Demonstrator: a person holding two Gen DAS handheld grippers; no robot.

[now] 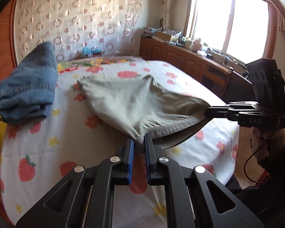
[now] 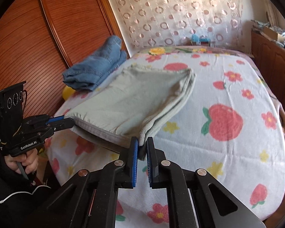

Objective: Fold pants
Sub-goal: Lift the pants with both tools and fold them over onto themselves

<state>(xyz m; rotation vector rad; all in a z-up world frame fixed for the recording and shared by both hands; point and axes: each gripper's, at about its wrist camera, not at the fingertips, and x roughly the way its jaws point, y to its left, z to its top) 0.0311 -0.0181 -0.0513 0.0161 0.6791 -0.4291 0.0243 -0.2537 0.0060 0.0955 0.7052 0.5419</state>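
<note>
Grey-green pants point(image 1: 131, 102) point(image 2: 134, 96), folded in layers, hang between my two grippers above the bed; their far end rests on the sheet. My left gripper point(image 1: 139, 142) is shut on the near left corner of the hem; it also shows in the right wrist view point(image 2: 66, 120). My right gripper point(image 2: 142, 144) is shut on the near right corner; it also shows in the left wrist view point(image 1: 207, 112). The hem edge point(image 1: 167, 128) stretches taut between them.
The bed point(image 2: 228, 152) has a white sheet with strawberries and flowers. A folded pair of blue jeans point(image 1: 28, 87) point(image 2: 96, 70) lies at its left edge. A wooden wardrobe point(image 2: 38, 38) stands left, a low cabinet point(image 1: 180, 58) with clutter under the window right.
</note>
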